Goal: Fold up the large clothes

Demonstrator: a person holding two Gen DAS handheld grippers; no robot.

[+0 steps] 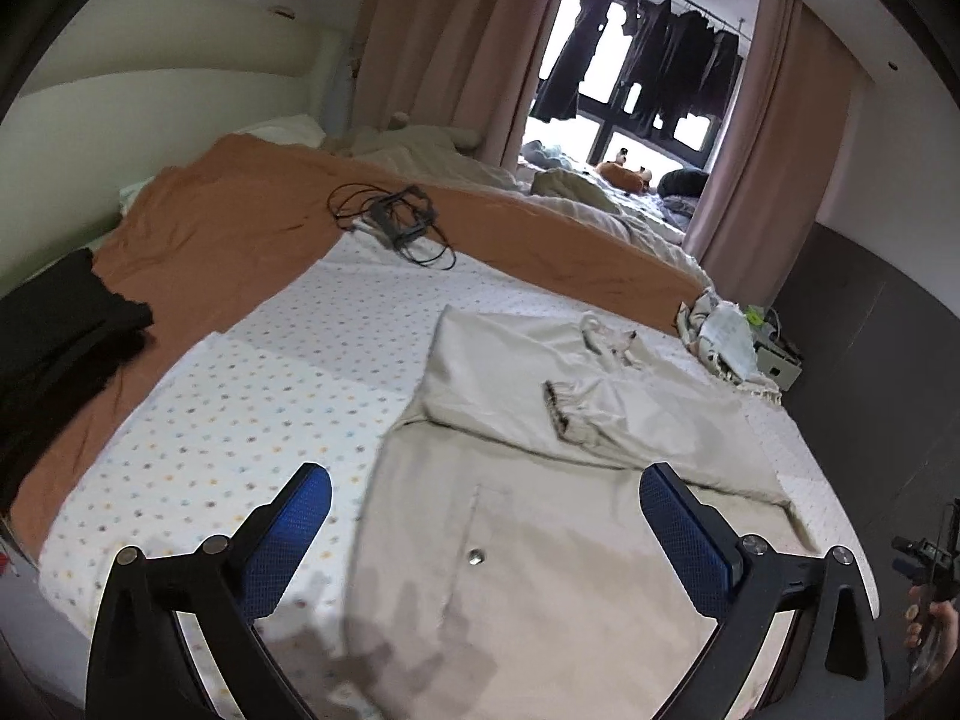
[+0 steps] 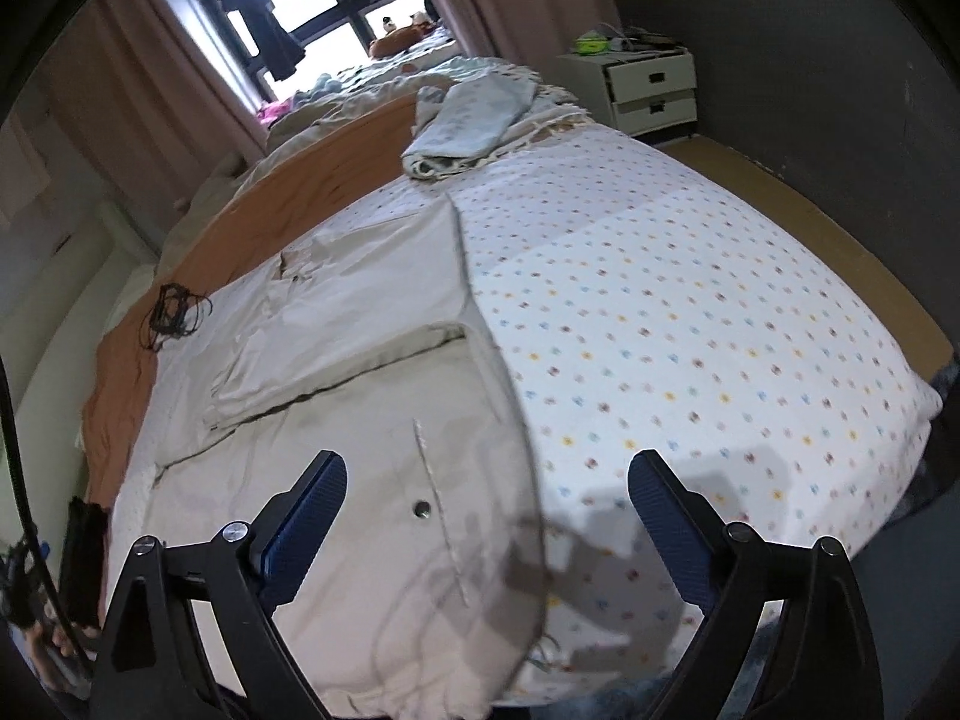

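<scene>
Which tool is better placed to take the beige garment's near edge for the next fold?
Probably the left tool: the beige garment fills the gap between its open fingers. The right tool straddles the garment's edge and dotted sheet.

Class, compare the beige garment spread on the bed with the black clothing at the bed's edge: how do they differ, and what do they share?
The beige garment is pale and lies spread flat on the dotted sheet, sleeve folded across it. The black clothing is dark and bunched in a heap on the orange cover. The beige garment shows a metal snap; none shows on the black clothing. Both rest on the bed, held by neither tongs.
</scene>
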